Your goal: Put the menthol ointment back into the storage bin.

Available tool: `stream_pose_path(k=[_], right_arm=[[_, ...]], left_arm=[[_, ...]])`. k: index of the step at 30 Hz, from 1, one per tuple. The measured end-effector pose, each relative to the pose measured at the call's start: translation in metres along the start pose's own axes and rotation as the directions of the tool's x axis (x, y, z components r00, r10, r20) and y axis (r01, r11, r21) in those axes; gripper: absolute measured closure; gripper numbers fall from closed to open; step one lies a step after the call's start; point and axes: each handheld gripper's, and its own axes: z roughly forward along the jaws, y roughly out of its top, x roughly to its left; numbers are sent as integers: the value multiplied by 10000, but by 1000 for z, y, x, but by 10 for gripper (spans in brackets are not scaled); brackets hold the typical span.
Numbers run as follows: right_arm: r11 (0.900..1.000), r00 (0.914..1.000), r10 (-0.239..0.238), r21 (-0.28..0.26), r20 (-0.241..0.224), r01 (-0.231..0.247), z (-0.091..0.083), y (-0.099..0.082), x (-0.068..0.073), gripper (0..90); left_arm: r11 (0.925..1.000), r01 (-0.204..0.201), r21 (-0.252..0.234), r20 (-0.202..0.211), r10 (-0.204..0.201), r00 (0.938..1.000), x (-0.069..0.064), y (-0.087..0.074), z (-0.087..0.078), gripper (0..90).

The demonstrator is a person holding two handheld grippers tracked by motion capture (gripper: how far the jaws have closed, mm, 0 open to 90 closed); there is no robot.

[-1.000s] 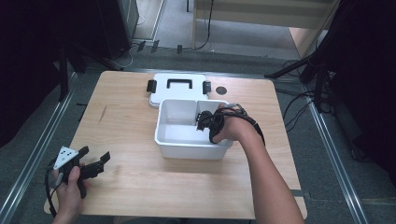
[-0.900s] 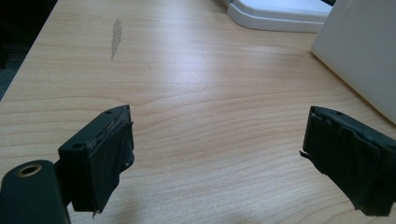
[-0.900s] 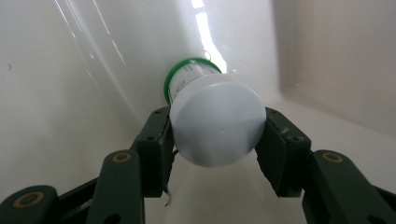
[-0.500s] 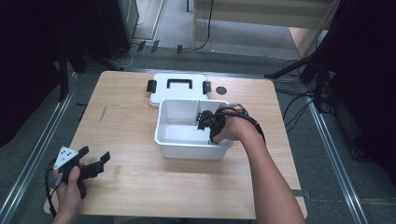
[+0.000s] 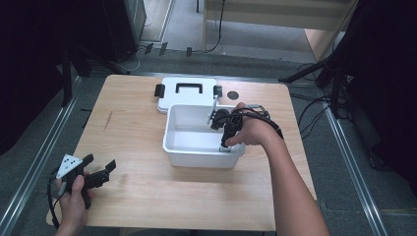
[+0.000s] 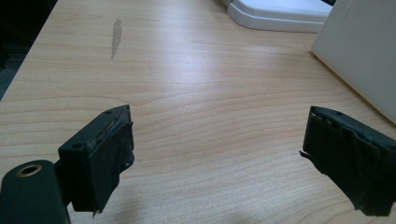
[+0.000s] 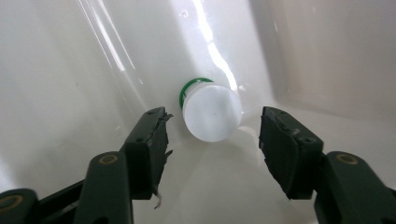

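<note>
A small white container with a white cap and a green ring [image 7: 212,112] stands on the floor of the white plastic bin [image 5: 196,147]. My right gripper [image 7: 212,128] points down into the bin above it. Its jaws have just been opening and stand apart on either side of the cap, with neither pad touching it. In the high view the right gripper [image 5: 223,132] is at the bin's right side, under the person's hand. My left gripper [image 5: 101,172] rests low over the table's near left corner, and in its own view the left gripper [image 6: 217,126] is wide open with nothing between the jaws.
The bin's white lid [image 5: 187,93] with a black handle and latches lies flat behind the bin. A small dark round object [image 5: 233,95] sits beside the lid. The bin's outer wall [image 6: 359,51] rises to the right of the left gripper. The wooden tabletop [image 5: 128,128] carries a grey smudge [image 6: 116,35].
The right hand has lifted slightly inside the bin. The left hand and its gripper have stayed where they were.
</note>
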Motion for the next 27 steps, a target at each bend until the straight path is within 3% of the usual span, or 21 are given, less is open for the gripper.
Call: stream_pose_path(k=[7, 13, 27], right_arm=[[9971, 9983, 533, -527, -214, -544, -23, -8, -3, 379], [9871, 9922, 1137, -1071, -515, -1187, -40, -21, -7, 328], [9576, 9703, 2400, -1566, -310, -2419, -65, -65, -15, 247]], left_arm=[[10000, -1, -20, 5, 1, 10000, 0, 0, 0, 91], [10000, 20, -36, 11, -20, 10000, 0, 0, 0, 91], [10000, 6, -24, -11, -6, 10000, 0, 0, 0, 91]])
